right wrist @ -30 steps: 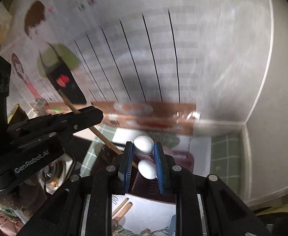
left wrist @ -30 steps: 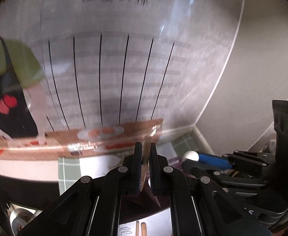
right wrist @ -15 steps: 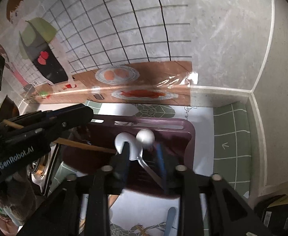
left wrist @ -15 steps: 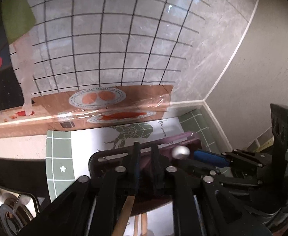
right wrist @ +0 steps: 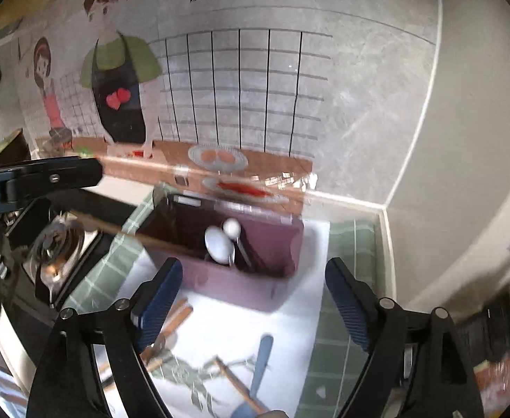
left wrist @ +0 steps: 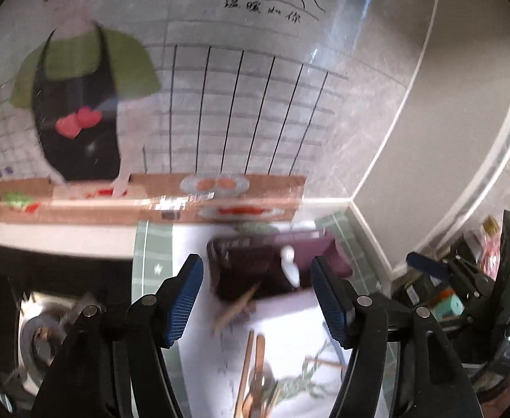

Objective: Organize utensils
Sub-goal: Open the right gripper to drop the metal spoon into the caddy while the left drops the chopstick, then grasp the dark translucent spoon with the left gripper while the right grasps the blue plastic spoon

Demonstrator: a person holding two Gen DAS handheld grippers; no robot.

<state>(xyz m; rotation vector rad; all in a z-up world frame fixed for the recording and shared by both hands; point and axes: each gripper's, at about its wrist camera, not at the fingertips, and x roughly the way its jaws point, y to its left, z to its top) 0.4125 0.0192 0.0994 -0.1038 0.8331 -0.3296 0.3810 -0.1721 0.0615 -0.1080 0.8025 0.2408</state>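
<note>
Above the desk (right wrist: 310,317), we see both tongs (left wrist: 256,296) (right wrist: 253,299) opening, empty; spoons (right wrist: 220,244) sit in the bin (right wrist: 255,285), chopsticks (left wrist: 251,365) and blue spoon (right wrist: 258,365) remain.

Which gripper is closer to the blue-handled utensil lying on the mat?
Right. The right gripper, empty with jaws opening, hangs right above the blue-handled utensil on the mat. The left gripper, also opening and empty, sits farther over, toward the wooden chopsticks.
</note>
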